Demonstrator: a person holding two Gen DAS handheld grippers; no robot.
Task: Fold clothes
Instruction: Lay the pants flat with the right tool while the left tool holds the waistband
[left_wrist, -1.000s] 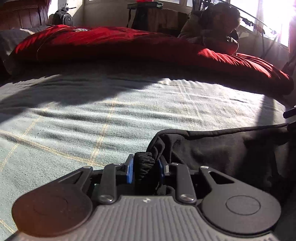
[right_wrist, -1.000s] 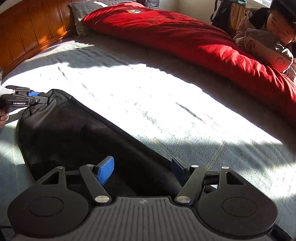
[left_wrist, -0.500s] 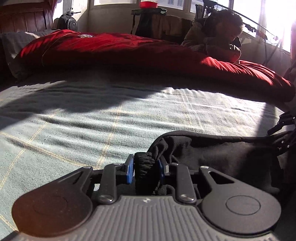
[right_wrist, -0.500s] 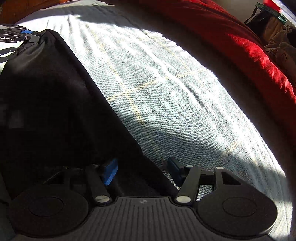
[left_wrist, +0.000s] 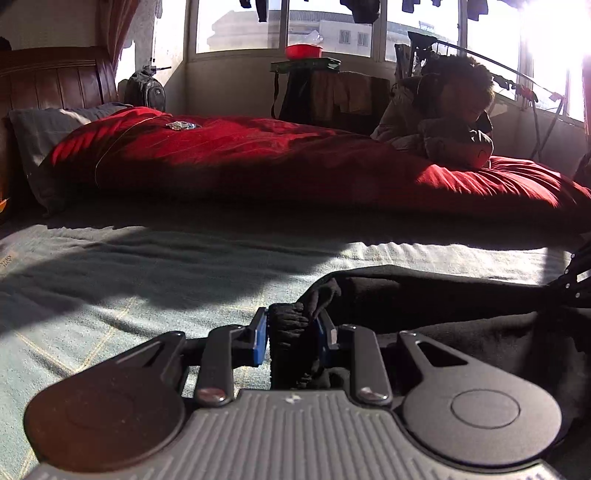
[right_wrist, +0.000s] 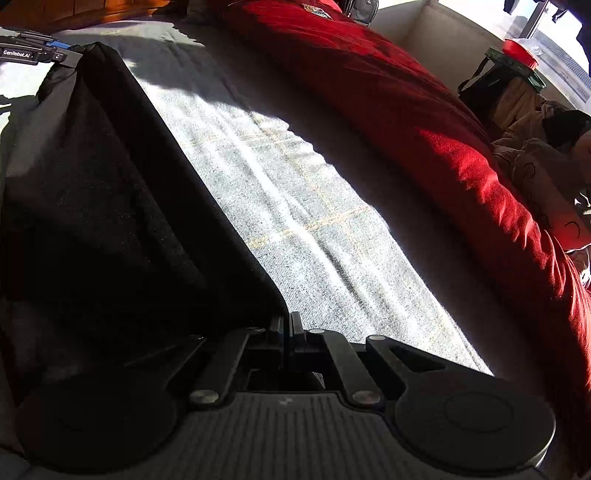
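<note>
My left gripper is clamped on a bunched, ribbed corner of the black garment; the blue pads press the cloth from both sides. My right gripper has just been closing and its fingers now meet at the near edge of the same garment, at the lower corner of the cloth; whether fabric is pinched between them I cannot tell, as that corner lies in deep shadow. The garment hangs stretched between the two grippers, over the grey-green blanket with thin yellow check lines. In the right wrist view the left gripper shows at the far corner, its side printed "GenRobot.AI". A red duvet lies beyond the blanket. No other writing is legible.
</note>
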